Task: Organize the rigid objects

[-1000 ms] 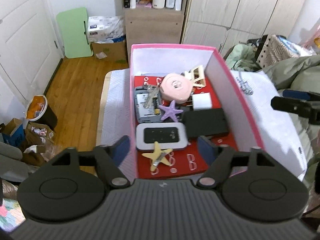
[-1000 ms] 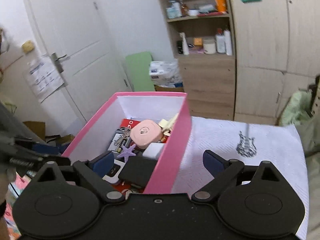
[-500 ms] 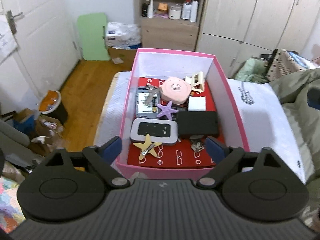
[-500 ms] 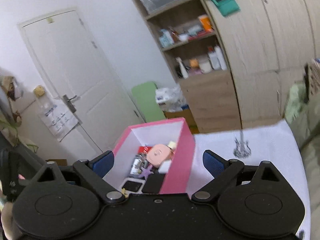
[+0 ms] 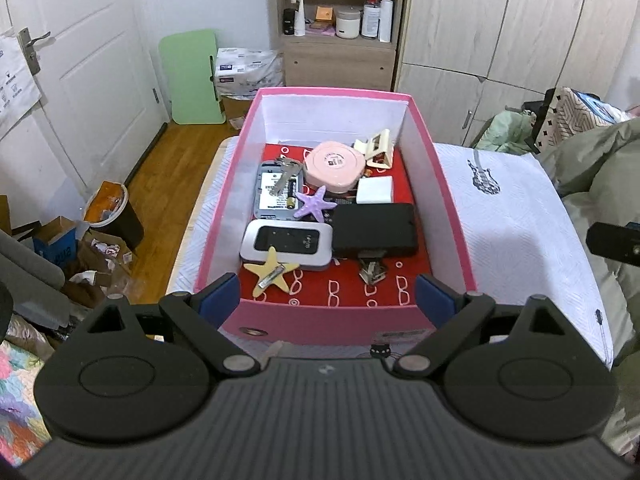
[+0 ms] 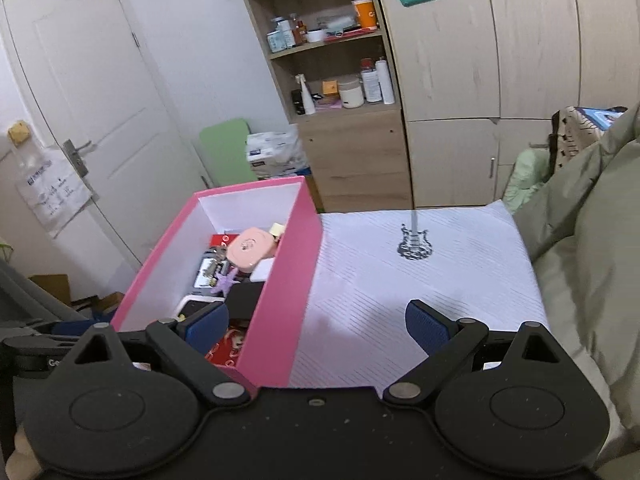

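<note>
A pink box (image 5: 332,322) (image 6: 280,300) stands on a white cloth-covered table (image 5: 512,224) (image 6: 400,280). It holds a pink round case (image 5: 335,166), a purple star (image 5: 314,207), a yellow star clip (image 5: 271,271), a silver pocket router (image 5: 286,242), a black flat device (image 5: 374,229), a white block (image 5: 375,190), a grey device with keys (image 5: 276,190) and a metal clip (image 5: 372,271). My left gripper (image 5: 328,298) is open and empty, just before the box's near wall. My right gripper (image 6: 316,326) is open and empty, straddling the box's right wall.
A wooden shelf unit (image 5: 340,20) and wardrobe doors (image 5: 500,40) stand behind the table. A white door (image 5: 72,60), a green board (image 5: 192,76), a bin (image 5: 112,212) and floor clutter are at the left. Olive bedding (image 6: 592,240) lies at the right.
My left gripper has pulled back and up from inside the box to before its near wall. My right gripper swung upward, then came back down over the box's right wall.
</note>
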Tool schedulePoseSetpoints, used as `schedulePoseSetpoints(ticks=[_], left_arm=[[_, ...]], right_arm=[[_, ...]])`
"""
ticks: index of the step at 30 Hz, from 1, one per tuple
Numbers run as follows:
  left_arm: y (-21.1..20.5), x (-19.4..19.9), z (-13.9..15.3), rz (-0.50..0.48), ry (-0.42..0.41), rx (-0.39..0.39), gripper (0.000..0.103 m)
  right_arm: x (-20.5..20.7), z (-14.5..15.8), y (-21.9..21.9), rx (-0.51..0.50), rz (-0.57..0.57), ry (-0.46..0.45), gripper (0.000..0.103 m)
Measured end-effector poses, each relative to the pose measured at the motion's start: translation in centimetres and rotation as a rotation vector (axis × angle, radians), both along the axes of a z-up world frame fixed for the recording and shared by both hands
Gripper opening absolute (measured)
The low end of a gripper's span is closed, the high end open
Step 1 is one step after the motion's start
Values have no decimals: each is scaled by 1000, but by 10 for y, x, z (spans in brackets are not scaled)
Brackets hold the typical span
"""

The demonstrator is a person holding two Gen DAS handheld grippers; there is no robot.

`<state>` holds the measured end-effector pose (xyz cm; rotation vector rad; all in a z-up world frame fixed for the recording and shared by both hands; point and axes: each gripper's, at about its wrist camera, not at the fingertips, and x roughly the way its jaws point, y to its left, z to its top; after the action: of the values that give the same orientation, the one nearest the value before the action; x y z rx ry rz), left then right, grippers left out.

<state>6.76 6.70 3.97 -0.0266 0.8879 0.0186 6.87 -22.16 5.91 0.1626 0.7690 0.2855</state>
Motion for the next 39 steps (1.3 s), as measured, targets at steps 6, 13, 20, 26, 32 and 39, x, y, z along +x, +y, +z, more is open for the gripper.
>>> schedulePoseSetpoints(ticks=[6,13,20,26,32,39], left_arm=[[-7,-4,-5,-11,20,4,95],[-13,-12,-4,-23,14,5,95],[-21,-17,-2,-32,-5,5,97],[-24,-17,-4,-25,-3,12,99],[-23,-16,-7,16,7,40,102],[-23,-18,-6,4,5,38,102]], right_arm=[[-6,-3,6,-32,15,5,98],[-17,-7,8,-69,16,-8,98],[-23,-8,5,-82,11,-37,98],[-24,-9,4,-95,-1,-44,98],[-23,-10,0,-95,-18,-43,98],[-24,-13,-2,-109,-29,-47,98]])
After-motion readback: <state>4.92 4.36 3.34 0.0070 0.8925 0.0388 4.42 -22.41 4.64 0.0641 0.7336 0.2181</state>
